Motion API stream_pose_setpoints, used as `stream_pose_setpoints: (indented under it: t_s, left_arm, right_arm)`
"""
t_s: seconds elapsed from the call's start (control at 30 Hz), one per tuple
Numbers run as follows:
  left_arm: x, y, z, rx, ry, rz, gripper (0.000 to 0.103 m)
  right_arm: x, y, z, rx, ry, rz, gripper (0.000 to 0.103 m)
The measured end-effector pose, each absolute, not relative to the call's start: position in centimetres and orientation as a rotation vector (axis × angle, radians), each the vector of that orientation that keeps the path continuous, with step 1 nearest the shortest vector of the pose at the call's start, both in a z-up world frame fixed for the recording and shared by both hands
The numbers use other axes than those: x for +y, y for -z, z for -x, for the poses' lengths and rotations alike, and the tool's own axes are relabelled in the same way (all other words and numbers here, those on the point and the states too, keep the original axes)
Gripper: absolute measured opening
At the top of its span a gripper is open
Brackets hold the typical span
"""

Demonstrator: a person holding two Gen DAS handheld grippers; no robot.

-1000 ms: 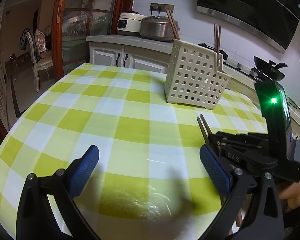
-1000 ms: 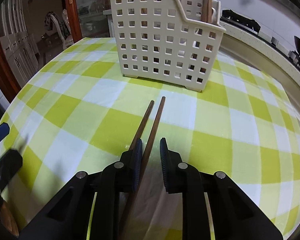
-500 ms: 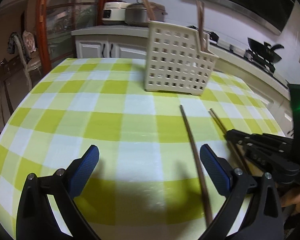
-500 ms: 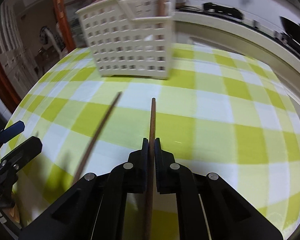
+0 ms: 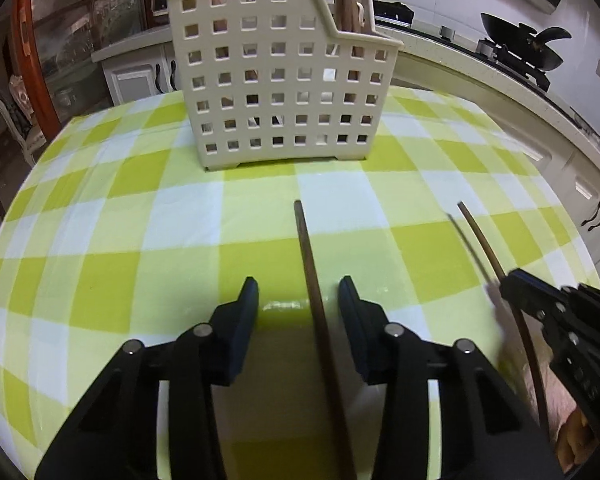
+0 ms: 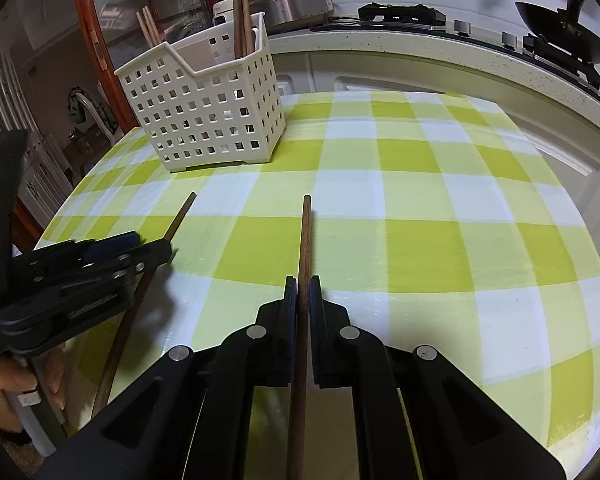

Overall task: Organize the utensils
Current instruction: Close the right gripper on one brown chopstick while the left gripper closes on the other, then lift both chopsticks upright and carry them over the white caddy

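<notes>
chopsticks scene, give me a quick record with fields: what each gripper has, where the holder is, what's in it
right gripper: shut on one chopstick, lifted off the cloth
left gripper: open, fingers either side of second chopstick, not clamped
second chopstick: lying on checked tablecloth
holder: cream perforated caddy, upright, beyond both grippers
holder contents: several chopsticks standing upright
background: wok on the stove

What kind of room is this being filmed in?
Most likely a home kitchen with a dining table. A black wok sits on a stove along the counter, a rice cooker stands beside it, and a utensil basket holding chopsticks rests on the checked tablecloth.
</notes>
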State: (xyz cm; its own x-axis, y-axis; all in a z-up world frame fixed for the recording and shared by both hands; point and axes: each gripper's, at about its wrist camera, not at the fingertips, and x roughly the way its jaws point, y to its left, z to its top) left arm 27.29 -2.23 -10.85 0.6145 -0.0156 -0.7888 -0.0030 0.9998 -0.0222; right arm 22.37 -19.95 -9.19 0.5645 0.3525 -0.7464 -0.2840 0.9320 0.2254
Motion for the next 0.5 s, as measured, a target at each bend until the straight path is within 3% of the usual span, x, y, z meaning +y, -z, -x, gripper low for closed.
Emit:
stream_pose_setpoints:
  t_s: [0.23,0.5]
  left_arm:
    - [-3.2,11.0,-27.1,0.888,0.004,-0.068,0.010]
    - [-3.1,11.1,-26.7,0.874,0.029,-0.074,0.006]
  right_arm:
    - [-20.3,9.4,-22.5,0.906,-0.384,-0.109,0.006]
    - [-20.1,9.8,-22.9,0.940,-0.369,-0.103,0.007]
